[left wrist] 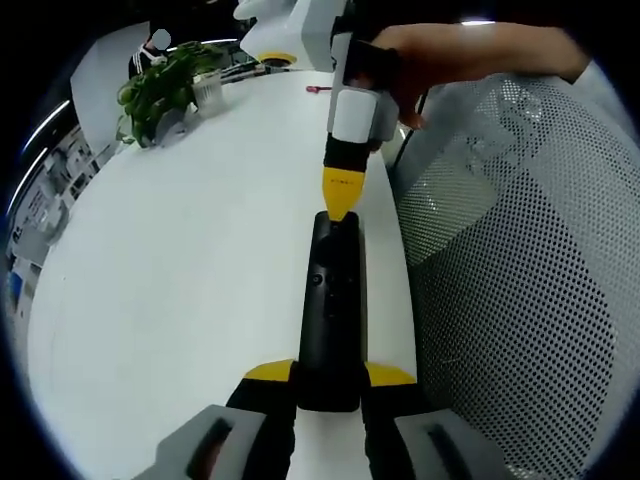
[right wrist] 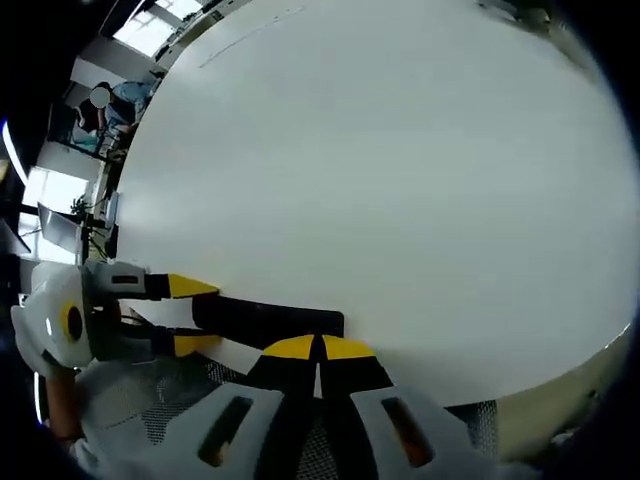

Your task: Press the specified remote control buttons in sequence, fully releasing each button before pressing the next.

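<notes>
Left fingers: the left gripper [left wrist: 328, 385] had its yellow-tipped fingers [left wrist: 268, 373] pinching the near end of the black remote control [left wrist: 332, 310], one on each side of it.
Right fingers: the right gripper [right wrist: 318, 350] had its yellow tips pressed together, nothing between them, and from the left gripper view [left wrist: 342, 205] that closed tip was right down on the far end of the remote.
Remote control: it lay lengthwise on the white worktop [left wrist: 180, 280], close to the edge nearest the chair, button face up; in the right gripper view [right wrist: 265, 320] it ran as a dark bar from the left gripper [right wrist: 185, 315] to the right gripper's tips.
Which button: too small and dark to tell.
Hand: a person's hand [left wrist: 440, 60] gripped the white body of the right gripper from above.
Chair: a grey mesh chair back [left wrist: 520, 290] stood just beside the worktop's edge.
Plant: a green leafy plant [left wrist: 160, 90] sat at the far end of the worktop, well apart from the remote.
Small red item: something little and red [left wrist: 317, 89] lay on the far worktop; what it was, I could not tell.
</notes>
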The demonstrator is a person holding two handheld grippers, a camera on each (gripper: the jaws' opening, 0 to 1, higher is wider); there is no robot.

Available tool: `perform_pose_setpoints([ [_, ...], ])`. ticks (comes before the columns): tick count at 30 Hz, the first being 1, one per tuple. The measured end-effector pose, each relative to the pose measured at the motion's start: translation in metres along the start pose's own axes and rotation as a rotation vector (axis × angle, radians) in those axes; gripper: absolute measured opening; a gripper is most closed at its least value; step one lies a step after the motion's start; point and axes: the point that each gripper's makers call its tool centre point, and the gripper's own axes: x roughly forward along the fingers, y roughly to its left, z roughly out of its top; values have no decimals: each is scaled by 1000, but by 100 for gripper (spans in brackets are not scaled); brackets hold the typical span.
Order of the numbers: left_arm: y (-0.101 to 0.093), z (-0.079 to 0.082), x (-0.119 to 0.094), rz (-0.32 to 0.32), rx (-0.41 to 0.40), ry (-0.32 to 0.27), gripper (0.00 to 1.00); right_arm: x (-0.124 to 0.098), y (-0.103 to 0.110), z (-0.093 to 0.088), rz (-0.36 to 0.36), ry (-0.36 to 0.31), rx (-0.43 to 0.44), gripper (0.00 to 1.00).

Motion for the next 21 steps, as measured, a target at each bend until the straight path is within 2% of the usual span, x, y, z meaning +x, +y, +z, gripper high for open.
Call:
perform_pose_setpoints([
  [4,0,0,0,2,-1,0,25,0,-1,0,3,-5,-2,0],
  [11,0,0,0,5,-1,1,25,0,-3,0,38,-14,62,0],
  [21,0,1,0,5,1,-5,25,0,-1,0,39,-7,72,0],
])
